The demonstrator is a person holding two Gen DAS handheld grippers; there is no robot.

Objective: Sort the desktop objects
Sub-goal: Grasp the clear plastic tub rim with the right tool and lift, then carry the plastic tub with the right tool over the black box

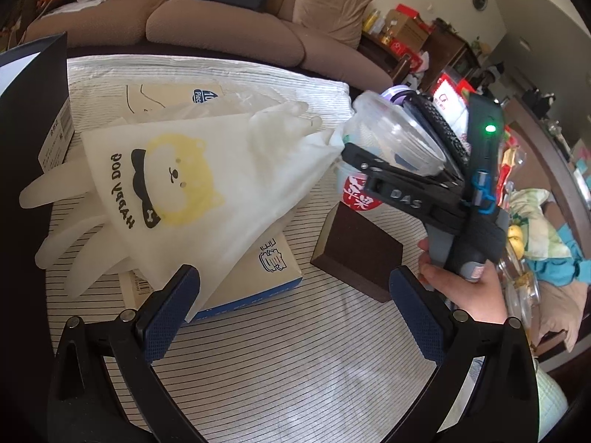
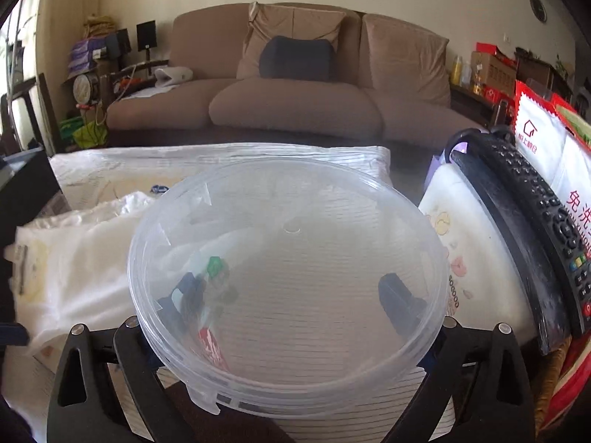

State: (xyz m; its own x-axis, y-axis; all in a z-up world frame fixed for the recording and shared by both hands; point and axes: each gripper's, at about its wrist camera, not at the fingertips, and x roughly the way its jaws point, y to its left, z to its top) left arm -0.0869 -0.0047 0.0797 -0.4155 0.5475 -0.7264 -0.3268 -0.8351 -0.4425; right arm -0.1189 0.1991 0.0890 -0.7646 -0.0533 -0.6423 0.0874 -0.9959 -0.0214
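A clear round plastic lid (image 2: 288,284) fills the right wrist view, resting over my right gripper (image 2: 291,295); through it I see the fingers apart, the left one against a corner of the white dog-print bag (image 2: 74,258). In the left wrist view the right gripper (image 1: 351,151) is at the corner of that bag (image 1: 207,181), which stretches up from the tissue box (image 1: 273,269), with the lid (image 1: 402,136) lying over it. My left gripper (image 1: 291,302) is open and empty, low over the striped cloth (image 1: 295,350). White gloves (image 1: 70,236) lie beside the bag.
A dark brown block (image 1: 358,254) and a red-printed cup (image 1: 354,192) stand on the cloth right of the tissue box. A black remote (image 2: 535,229) leans on a white container (image 2: 472,258) at the right. A black box (image 1: 33,85) stands at the left. A sofa (image 2: 295,103) is behind.
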